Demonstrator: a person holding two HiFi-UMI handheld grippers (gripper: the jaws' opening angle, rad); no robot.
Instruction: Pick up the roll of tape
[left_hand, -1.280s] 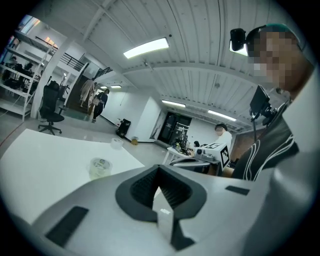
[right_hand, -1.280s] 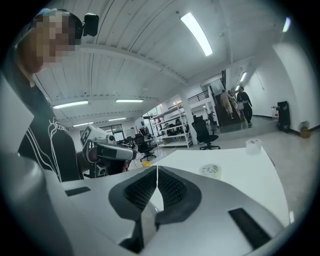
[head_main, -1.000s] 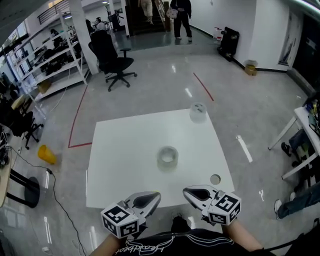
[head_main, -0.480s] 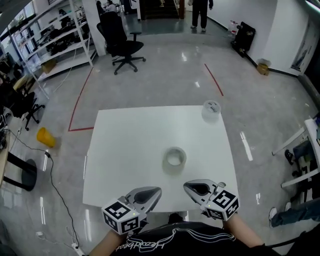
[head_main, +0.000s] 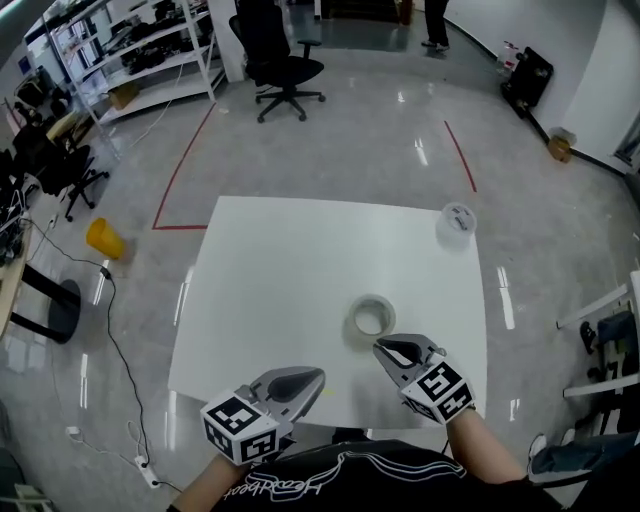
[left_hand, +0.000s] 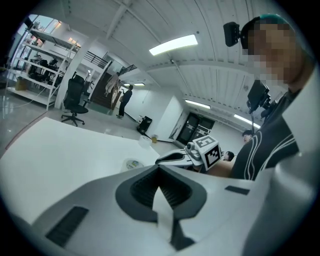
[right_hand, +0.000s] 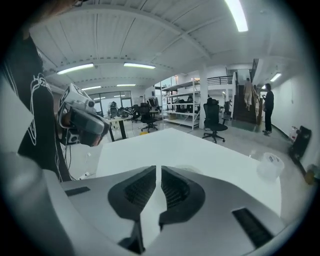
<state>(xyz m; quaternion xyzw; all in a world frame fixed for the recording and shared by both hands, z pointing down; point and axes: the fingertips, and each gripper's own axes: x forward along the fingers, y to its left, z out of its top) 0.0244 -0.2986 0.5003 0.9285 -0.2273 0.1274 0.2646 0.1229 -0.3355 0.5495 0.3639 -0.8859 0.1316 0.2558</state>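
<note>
A roll of clear tape (head_main: 370, 318) lies flat on the white table (head_main: 270, 280), right of its middle. My right gripper (head_main: 378, 344) is shut and empty, its tips just short of the roll's near edge. The left gripper (head_main: 320, 374) is shut too, with nothing in it, and hangs over the table's front edge, left of the roll. In the left gripper view the roll (left_hand: 132, 163) lies ahead, and the right gripper (left_hand: 172, 159) is beside it. In the right gripper view the shut jaws hide most of the roll (right_hand: 189, 168).
A clear lidded tub (head_main: 455, 222) stands near the table's far right corner and also shows in the right gripper view (right_hand: 270, 165). On the floor are an office chair (head_main: 285, 60), shelving (head_main: 130, 50), a yellow object (head_main: 104, 238) and cables (head_main: 110, 330).
Both grippers have moved forward over the table's front edge. The right one went further and now sits close to the roll. Both stayed shut.
</note>
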